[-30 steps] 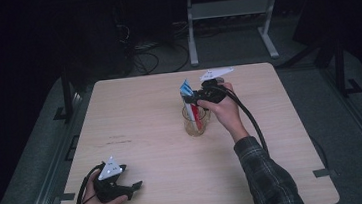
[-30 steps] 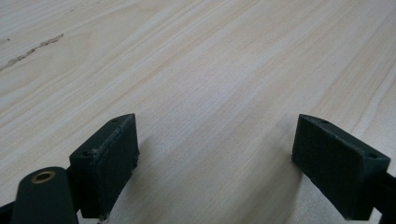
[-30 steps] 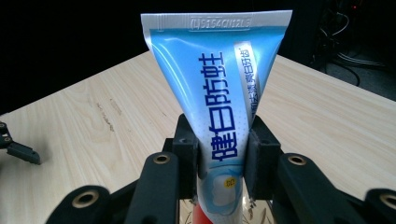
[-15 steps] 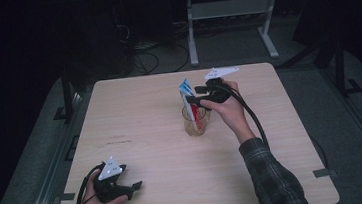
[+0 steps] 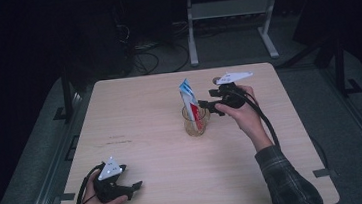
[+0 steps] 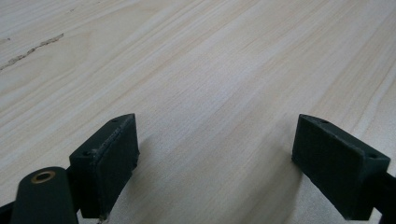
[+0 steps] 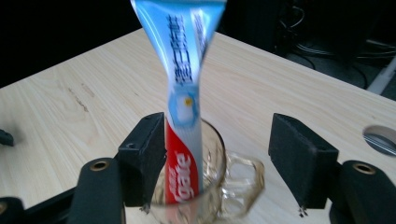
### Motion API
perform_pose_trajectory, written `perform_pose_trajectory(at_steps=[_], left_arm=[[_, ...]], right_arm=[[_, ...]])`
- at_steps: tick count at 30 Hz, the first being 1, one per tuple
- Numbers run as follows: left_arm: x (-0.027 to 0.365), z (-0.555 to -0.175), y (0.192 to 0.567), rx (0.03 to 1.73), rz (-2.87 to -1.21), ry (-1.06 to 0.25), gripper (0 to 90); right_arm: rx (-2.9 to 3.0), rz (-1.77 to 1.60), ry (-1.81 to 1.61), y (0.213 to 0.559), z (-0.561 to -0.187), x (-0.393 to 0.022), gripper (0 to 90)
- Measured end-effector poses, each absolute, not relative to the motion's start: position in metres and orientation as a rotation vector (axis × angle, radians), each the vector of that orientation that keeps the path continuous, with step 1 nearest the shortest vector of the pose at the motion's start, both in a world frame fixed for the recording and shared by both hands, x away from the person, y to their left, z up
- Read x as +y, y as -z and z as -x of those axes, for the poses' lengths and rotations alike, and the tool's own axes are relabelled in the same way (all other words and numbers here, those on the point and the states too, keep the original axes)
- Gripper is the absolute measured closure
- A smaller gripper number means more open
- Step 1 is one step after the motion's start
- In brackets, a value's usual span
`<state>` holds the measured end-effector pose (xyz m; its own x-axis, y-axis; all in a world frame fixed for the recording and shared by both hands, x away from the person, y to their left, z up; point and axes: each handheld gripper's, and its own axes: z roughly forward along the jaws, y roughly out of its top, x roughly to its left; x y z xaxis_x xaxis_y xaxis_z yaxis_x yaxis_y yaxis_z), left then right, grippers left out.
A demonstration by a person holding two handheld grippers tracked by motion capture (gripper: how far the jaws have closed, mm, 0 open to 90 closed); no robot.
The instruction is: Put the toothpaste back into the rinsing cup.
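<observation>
A clear glass mug (image 5: 195, 126) stands mid-table with a blue, white and red toothpaste tube (image 5: 189, 102) upright in it, leaning a little to the left. My right gripper (image 5: 209, 106) sits just right of the mug, pointing at it. In the right gripper view it (image 7: 222, 161) is open. The tube (image 7: 184, 107) rises between its jaws, close against the left one, above the mug (image 7: 212, 191). My left gripper (image 5: 135, 186) rests near the table's front left corner. In the left gripper view it (image 6: 215, 163) is open over bare wood.
The light wooden table (image 5: 140, 116) has a round cable hole (image 5: 215, 80) behind my right gripper, also seen as the hole (image 7: 380, 137). A white metal stand (image 5: 230, 12) and cables lie on the dark floor beyond the far edge.
My right hand and gripper have drawn slightly right and toward me, away from the mug. The tube still stands in the mug. My left gripper has not moved.
</observation>
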<state>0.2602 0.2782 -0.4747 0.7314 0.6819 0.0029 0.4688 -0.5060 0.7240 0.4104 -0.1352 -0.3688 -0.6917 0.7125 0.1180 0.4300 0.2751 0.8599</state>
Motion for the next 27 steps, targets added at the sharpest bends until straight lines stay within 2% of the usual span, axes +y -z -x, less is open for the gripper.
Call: perform_pose_trajectory(at_steps=[27], left_arm=[[0.279,-0.259,0.475,0.867,-2.198,-0.376,13.6]], right_arm=[[2.217,-1.137,-1.352,0.410,-0.349,-0.195,32.2]])
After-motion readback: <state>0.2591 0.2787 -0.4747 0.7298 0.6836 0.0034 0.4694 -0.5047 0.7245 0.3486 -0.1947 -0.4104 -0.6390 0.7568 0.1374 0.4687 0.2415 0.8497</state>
